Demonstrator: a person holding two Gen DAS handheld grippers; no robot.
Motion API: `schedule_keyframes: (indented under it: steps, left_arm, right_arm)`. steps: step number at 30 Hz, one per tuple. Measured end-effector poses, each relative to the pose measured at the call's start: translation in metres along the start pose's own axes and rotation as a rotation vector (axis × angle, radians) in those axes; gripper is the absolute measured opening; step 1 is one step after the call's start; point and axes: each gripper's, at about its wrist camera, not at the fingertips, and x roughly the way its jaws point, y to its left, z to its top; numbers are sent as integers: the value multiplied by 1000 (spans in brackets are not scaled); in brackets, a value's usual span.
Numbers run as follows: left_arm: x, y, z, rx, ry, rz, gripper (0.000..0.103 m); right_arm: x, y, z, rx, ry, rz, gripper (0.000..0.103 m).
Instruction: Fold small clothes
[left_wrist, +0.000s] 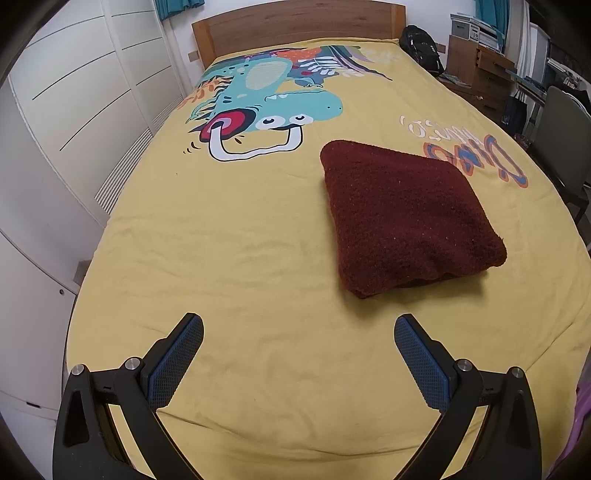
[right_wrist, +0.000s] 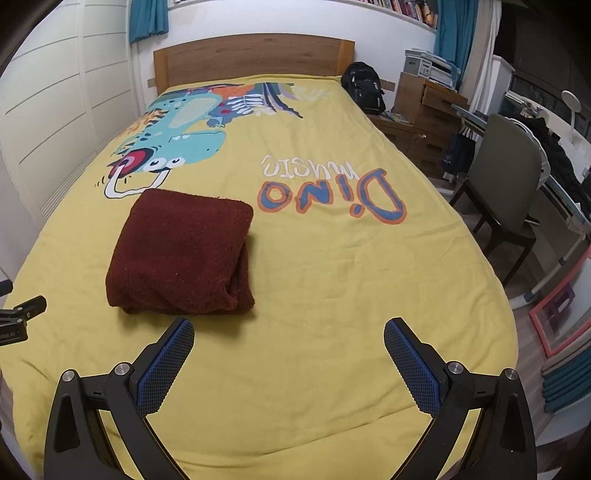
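Because the dark red garment already lay as a compact, squared bundle on the yellow bedspread, right of centre in the left wrist view, the folding looked essentially finished. The left tongs and the right tongs were both spread wide and empty, hanging low in frame above bare bedspread just short of the bundle, probably drawn clear so nothing disturbed it.
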Motion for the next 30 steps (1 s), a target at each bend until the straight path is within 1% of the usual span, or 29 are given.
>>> schedule_keyframes:
  steps: [9,30]
  left_arm:
    - [1,0,0,3,4,-3,102]
    - [3,-2,-2,13,7,-3,102]
  right_arm:
    - [0,0,0,0,-1,-1,103]
    - [2,0,-2,-9,26,0,103]
